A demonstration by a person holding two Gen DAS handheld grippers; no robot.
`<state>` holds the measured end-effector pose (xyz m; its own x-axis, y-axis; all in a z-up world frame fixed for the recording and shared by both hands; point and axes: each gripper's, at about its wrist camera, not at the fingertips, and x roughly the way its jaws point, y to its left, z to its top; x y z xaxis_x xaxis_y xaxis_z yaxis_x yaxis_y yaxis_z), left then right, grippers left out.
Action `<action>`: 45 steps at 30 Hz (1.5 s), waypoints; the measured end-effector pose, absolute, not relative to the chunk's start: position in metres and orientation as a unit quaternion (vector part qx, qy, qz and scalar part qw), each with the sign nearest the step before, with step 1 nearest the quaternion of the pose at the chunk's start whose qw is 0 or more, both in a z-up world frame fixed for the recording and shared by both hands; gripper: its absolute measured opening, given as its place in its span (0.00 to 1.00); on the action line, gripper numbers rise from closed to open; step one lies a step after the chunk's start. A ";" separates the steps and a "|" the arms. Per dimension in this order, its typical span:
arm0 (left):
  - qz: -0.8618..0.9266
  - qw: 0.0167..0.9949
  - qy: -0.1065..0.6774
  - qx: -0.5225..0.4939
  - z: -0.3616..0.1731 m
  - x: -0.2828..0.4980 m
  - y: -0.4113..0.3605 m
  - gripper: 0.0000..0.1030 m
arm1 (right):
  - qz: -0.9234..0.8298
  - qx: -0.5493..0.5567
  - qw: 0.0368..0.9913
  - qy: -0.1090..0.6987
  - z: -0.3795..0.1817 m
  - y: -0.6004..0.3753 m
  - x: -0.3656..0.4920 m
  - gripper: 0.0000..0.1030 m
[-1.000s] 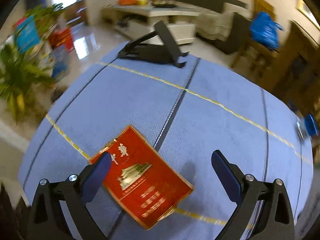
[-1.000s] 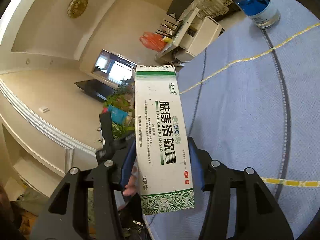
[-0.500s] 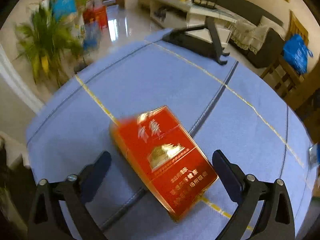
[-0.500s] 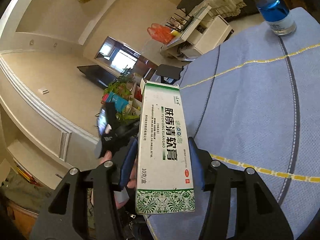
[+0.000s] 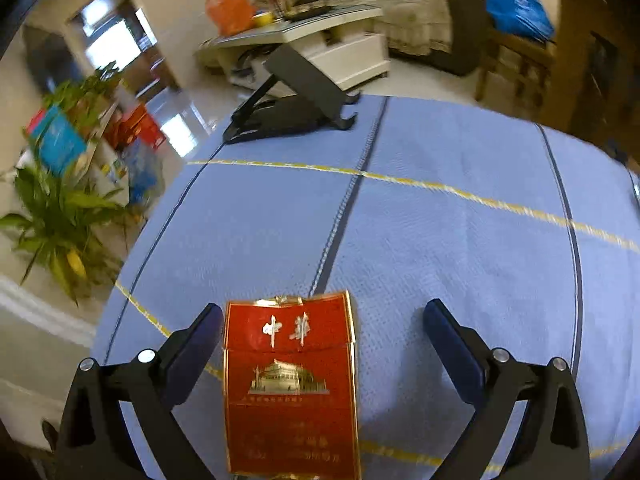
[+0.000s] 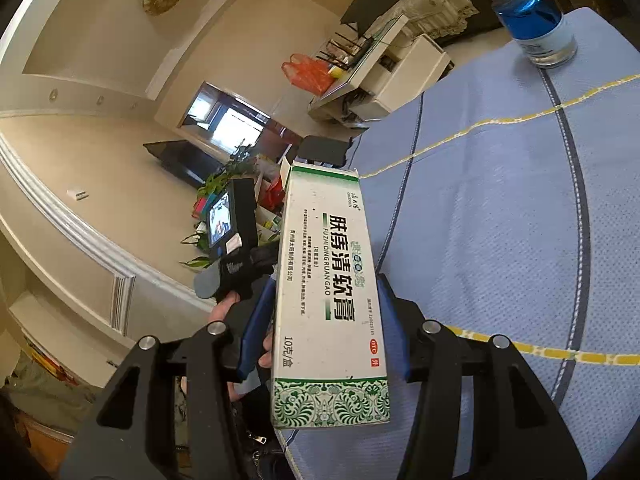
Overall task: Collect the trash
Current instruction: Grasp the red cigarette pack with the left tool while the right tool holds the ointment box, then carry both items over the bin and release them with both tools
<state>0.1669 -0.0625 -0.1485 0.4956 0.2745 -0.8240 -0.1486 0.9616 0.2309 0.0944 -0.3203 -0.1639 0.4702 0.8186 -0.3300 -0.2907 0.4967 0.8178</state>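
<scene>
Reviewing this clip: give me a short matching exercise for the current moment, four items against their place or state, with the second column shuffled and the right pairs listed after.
Things
1. red cigarette pack
2. green-and-white ointment box
3. blue-capped jar
4. black folding stand

Places or states
A. clamped between the right gripper's fingers, off the cloth
B. standing near the far edge of the blue tablecloth, in the right wrist view
C. between the open fingers of the left gripper, nearer the left one
D. at the far edge of the table, toward the white TV unit

Pairs: 1-C, 2-A, 3-B, 4-D
</scene>
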 end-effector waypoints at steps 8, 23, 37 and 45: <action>0.130 0.862 0.490 -0.009 -0.155 0.143 -0.046 0.95 | 0.357 0.351 0.783 0.369 -0.163 -0.321 0.091 0.49; 0.020 0.884 0.465 -0.049 -0.149 0.125 -0.055 0.61 | 0.323 0.343 0.811 0.347 -0.150 -0.335 0.082 0.49; -0.135 0.911 0.390 0.029 -0.086 0.087 -0.164 0.61 | 0.015 0.190 0.936 0.295 -0.111 -0.423 0.046 0.49; -0.240 0.890 0.378 0.087 -0.078 0.061 -0.260 0.61 | -0.148 0.269 0.909 0.281 -0.136 -0.529 0.000 0.49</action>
<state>0.0613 -0.2599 -0.0785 0.5985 -0.3610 -0.7152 0.4933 0.8695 -0.0261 -0.0002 -0.5291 -0.1364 0.7977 -0.1188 -0.5912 0.4211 0.8114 0.4052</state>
